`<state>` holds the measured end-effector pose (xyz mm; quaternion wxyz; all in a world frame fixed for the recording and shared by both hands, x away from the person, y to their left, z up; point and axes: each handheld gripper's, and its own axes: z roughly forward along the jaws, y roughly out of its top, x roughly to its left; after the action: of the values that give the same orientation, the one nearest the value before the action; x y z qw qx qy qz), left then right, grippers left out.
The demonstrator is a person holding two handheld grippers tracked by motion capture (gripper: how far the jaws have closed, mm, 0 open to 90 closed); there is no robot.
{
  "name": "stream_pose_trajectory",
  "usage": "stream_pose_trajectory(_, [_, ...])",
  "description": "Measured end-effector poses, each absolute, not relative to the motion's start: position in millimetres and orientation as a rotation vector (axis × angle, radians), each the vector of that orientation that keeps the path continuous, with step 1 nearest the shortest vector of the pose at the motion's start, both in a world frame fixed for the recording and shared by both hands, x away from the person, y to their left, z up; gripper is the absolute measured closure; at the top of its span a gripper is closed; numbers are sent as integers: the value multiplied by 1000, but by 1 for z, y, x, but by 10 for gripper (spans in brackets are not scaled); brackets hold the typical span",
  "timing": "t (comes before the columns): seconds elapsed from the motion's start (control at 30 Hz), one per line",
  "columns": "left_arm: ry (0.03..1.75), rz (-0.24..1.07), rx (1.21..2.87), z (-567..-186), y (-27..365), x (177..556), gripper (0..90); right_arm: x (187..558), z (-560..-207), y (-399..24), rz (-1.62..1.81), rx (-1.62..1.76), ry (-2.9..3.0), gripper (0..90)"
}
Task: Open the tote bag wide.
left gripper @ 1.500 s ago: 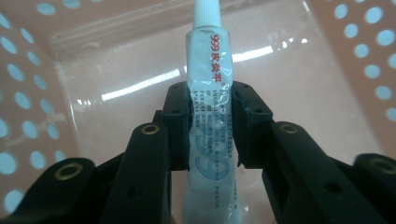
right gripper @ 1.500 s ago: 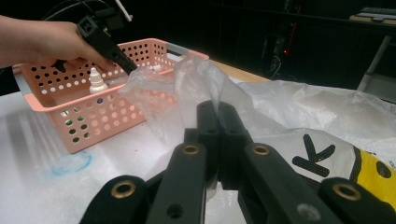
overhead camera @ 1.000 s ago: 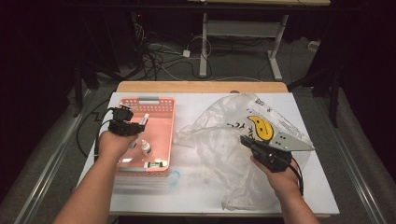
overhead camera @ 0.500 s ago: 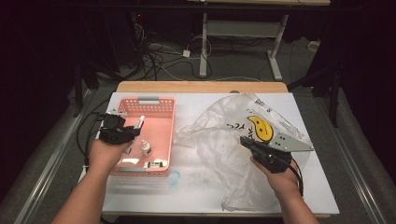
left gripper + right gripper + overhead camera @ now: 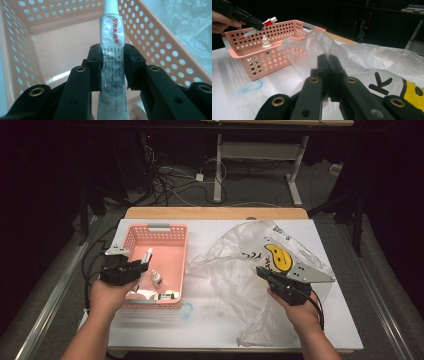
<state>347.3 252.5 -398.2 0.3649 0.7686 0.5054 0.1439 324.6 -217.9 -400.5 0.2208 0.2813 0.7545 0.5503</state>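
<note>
Tube, clamped in left gripper, had lifted from basket toward nine o'clock; right gripper pinched bag, ready for packing.

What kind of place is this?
Probably a lab or recording workspace, not a home: a white table in a dark room, loose cables across the floor behind it, and a metal desk frame further back.
</note>
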Motion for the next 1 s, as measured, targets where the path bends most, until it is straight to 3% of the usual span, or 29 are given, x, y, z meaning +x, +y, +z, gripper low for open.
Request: stream_pose_trajectory(1.0, [1011, 321, 1927, -383, 188, 315, 681, 321, -397, -213, 1538, 747, 2096, 900])
